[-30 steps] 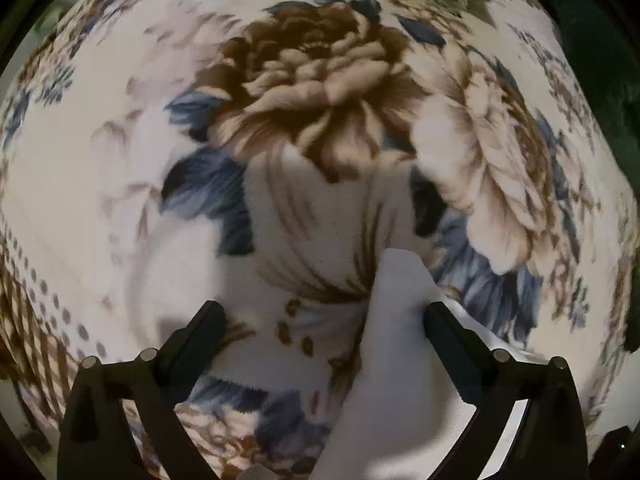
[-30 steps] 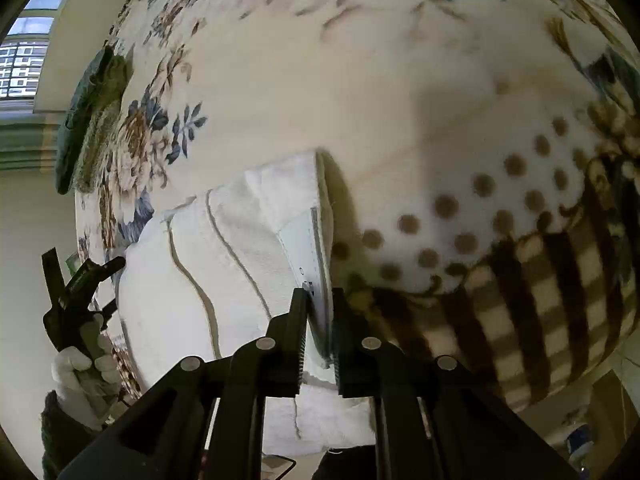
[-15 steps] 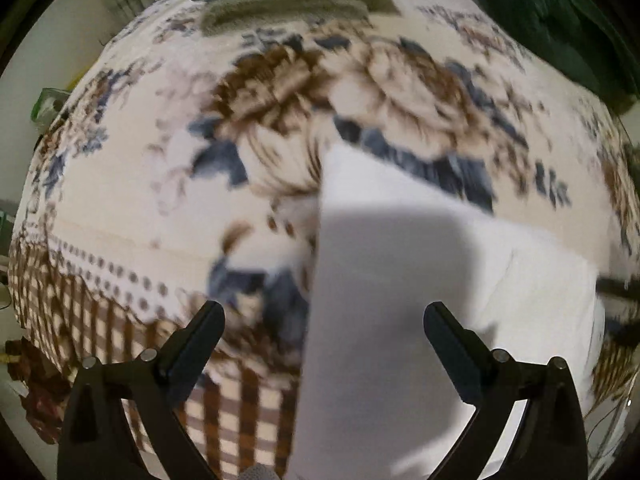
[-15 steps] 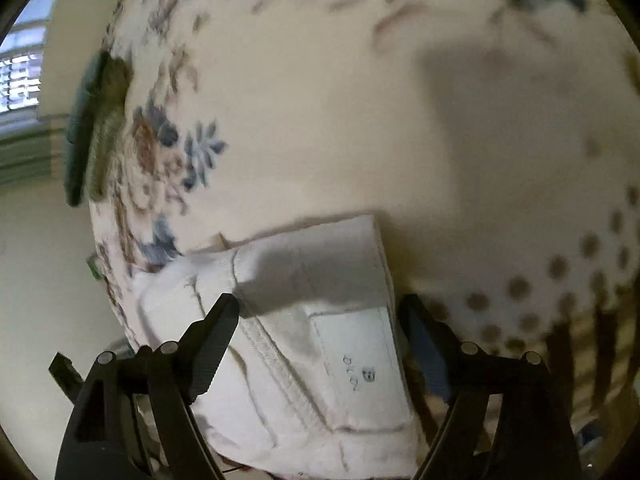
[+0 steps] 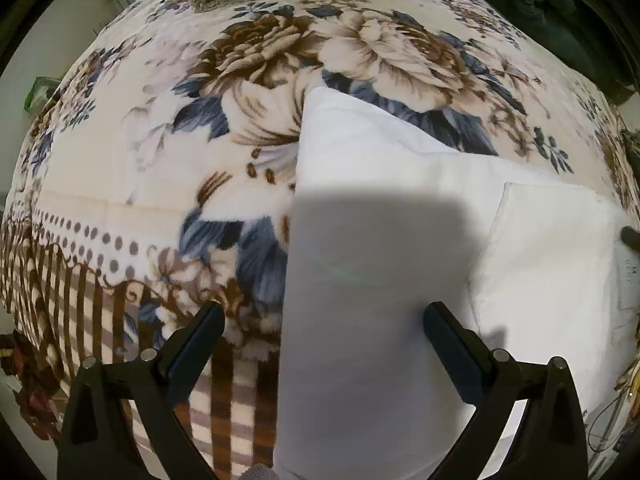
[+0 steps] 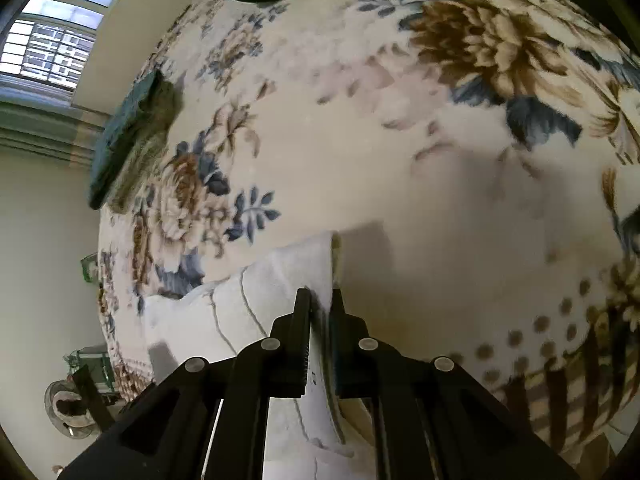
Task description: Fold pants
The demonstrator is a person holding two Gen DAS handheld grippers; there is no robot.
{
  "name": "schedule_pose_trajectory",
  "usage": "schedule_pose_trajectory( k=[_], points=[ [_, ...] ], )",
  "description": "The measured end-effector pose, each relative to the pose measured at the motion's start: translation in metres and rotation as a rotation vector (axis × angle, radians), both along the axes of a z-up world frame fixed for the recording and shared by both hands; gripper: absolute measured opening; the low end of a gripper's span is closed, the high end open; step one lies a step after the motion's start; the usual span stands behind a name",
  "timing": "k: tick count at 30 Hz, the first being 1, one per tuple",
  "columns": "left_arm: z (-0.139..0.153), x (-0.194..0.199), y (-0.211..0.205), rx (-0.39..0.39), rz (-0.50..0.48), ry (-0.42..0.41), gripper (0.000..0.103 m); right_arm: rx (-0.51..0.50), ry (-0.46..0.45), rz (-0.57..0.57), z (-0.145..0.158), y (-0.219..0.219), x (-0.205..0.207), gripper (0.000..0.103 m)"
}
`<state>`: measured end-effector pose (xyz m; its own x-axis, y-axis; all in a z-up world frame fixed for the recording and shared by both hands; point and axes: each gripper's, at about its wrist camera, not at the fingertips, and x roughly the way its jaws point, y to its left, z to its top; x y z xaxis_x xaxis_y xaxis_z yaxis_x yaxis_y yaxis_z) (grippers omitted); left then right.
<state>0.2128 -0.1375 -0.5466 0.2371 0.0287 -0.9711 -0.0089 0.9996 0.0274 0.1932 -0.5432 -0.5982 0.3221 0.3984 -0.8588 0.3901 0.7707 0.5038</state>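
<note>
right gripper (image 6: 320, 300) pinched tight on the edge of the white pants (image 6: 280, 280), fabric trapped between both jaws. left gripper (image 5: 320, 320) spread wide, nothing between the fingers, poised above the pants (image 5: 380, 208) without contact visible. pants laid flat on the floral blanket (image 5: 160, 128), near its brown checked border, back pocket (image 5: 552, 248) facing up on the right side. grey seam lines visible across the cloth in the right wrist view. folded green towel (image 6: 124, 136) well apart at the far blanket edge.
</note>
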Motion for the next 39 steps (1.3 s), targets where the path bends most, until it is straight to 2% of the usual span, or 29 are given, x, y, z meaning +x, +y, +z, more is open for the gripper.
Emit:
schedule_pose_trajectory(
  k=[2,3,6,8,10,13,15,18,19,20,22,25,28,31,33,35,39],
  points=[
    [0.000,-0.001,0.000,-0.003,0.004,0.003,0.103,-0.002,0.090,0.006,-0.017,-0.002,0.005,0.016],
    [0.000,-0.001,0.000,-0.001,0.004,0.004,0.103,-0.011,0.114,0.010,-0.020,-0.002,0.005,0.028],
    [0.001,-0.003,0.003,-0.029,0.017,0.012,0.103,-0.055,0.130,0.031,-0.009,0.001,-0.003,0.046],
    [0.003,-0.006,0.009,-0.072,0.040,0.025,0.103,-0.035,0.116,0.011,0.004,0.004,-0.021,0.052],
    [0.009,-0.011,0.020,-0.149,0.078,0.024,0.103,0.031,0.095,-0.020,0.019,0.010,-0.055,0.054],
    [0.015,-0.019,0.037,-0.246,0.141,0.031,0.103,0.140,0.103,-0.064,0.019,0.024,-0.098,0.056],
    [0.012,-0.023,0.042,-0.267,0.158,0.044,0.103,0.227,0.131,-0.092,0.005,0.041,-0.127,0.057],
    [-0.002,-0.022,0.046,-0.294,0.180,0.084,0.103,0.340,0.161,-0.123,-0.030,0.066,-0.141,0.057],
    [-0.006,-0.022,0.047,-0.308,0.184,0.095,0.103,0.412,0.151,-0.155,-0.045,0.072,-0.143,0.057],
    [-0.010,-0.021,0.048,-0.318,0.186,0.105,0.103,0.440,0.143,-0.169,-0.054,0.075,-0.143,0.057],
    [-0.015,-0.019,0.046,-0.307,0.171,0.117,0.103,0.475,0.101,-0.207,-0.070,0.081,-0.139,0.057],
    [-0.014,-0.017,0.041,-0.277,0.128,0.108,0.103,0.483,0.025,-0.201,-0.086,0.090,-0.129,0.057],
    [-0.013,-0.013,0.035,-0.261,0.093,0.102,0.103,0.503,0.006,-0.229,-0.091,0.094,-0.129,0.059],
    [-0.014,-0.008,0.030,-0.261,0.079,0.098,0.103,0.574,-0.015,-0.262,-0.087,0.098,-0.129,0.059],
    [-0.016,-0.007,0.029,-0.264,0.075,0.098,0.103,0.571,-0.042,-0.240,-0.081,0.102,-0.122,0.070],
    [-0.017,-0.004,0.026,-0.266,0.071,0.100,0.103,0.560,-0.024,-0.227,-0.087,0.106,-0.114,0.076],
    [-0.018,-0.003,0.025,-0.272,0.070,0.099,0.103,0.564,-0.007,-0.209,-0.097,0.110,-0.101,0.078]
  ],
)
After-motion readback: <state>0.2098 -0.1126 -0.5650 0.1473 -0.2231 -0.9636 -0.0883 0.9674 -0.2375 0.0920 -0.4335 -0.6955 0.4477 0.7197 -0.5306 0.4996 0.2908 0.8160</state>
